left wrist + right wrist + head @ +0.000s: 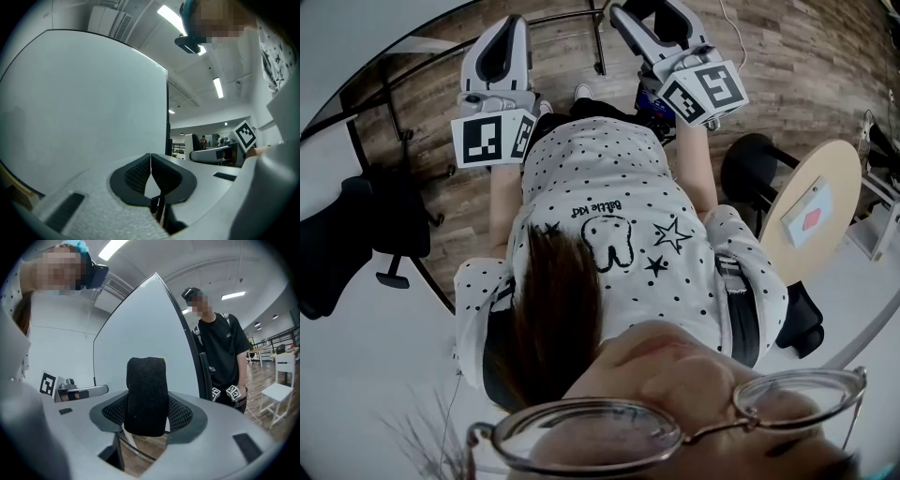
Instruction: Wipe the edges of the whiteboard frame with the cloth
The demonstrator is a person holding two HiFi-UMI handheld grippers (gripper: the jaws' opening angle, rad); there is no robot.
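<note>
A black cloth (146,385) is pinched in the right gripper (147,420) before the whiteboard (140,324). The left gripper (151,176) is pressed together, facing that whiteboard.

Black cloth (146,397), white whiteboard (84,108) with black frame (167,112), white black-dotted shirt (609,216), brown wood-grain floor (787,56).
</note>
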